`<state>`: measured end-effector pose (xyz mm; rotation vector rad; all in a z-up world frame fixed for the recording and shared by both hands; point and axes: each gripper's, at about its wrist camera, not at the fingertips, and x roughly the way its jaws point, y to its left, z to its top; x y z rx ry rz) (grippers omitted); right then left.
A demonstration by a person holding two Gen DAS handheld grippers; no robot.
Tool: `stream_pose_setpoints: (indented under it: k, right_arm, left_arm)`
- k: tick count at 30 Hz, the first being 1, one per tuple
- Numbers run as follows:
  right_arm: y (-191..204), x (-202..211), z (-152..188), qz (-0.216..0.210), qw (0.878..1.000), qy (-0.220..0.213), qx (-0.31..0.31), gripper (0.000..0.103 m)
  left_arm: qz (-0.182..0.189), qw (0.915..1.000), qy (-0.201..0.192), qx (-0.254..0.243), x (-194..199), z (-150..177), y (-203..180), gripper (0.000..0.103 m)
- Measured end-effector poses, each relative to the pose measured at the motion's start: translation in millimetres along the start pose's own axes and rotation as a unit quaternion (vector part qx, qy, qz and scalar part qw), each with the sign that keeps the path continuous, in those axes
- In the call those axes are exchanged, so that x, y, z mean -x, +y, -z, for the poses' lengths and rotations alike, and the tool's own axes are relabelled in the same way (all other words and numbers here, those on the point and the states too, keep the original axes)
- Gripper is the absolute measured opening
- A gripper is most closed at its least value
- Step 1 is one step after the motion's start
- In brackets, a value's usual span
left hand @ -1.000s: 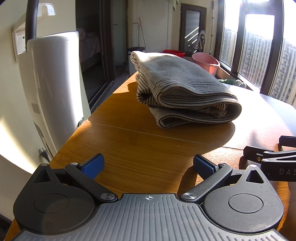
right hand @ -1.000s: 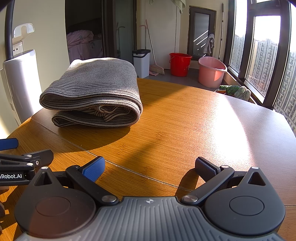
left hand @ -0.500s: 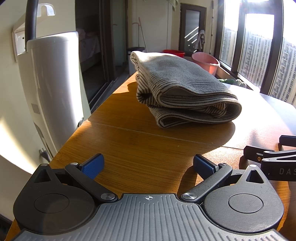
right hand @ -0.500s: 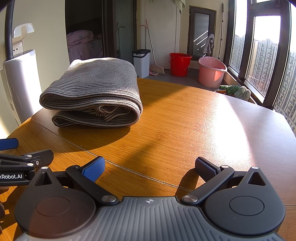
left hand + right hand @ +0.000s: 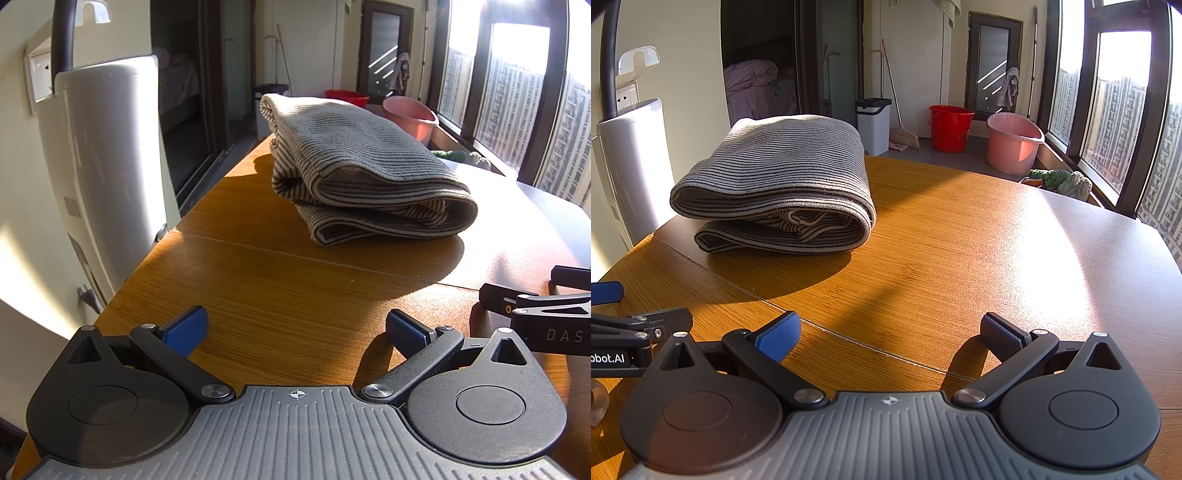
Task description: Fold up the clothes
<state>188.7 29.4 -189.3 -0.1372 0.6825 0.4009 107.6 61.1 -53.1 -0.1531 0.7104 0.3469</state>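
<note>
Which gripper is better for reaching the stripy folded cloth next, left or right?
Probably left. The cloth lies almost straight ahead of the open left gripper. From the open right gripper, the cloth sits off to its left, so it would have to reach across. Both are empty and well short of it.

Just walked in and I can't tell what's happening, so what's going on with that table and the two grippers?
A person holds two grippers low over the near end of the wooden table. The left gripper and the right gripper are both open and hold nothing. A striped garment lies folded in a thick bundle farther along the table, with neither gripper touching it. The folding looks done.
</note>
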Motion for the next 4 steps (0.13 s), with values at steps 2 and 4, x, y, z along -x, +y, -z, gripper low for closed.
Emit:
stream_pose_setpoints:
  k: [2,4]
  right_arm:
    - [0.1,0.0,0.0,0.0,1.0,0.0,0.0,0.103]
    - [0.0,0.0,0.0,0.0,1.0,0.0,0.0,0.103]
  left_arm:
    - [-0.002,1.0,-0.001,0.001,0.0,0.1,-0.7,0.103]
    - [-0.005,1.0,-0.001,-0.002,-0.2,0.3,-2.2,0.103]
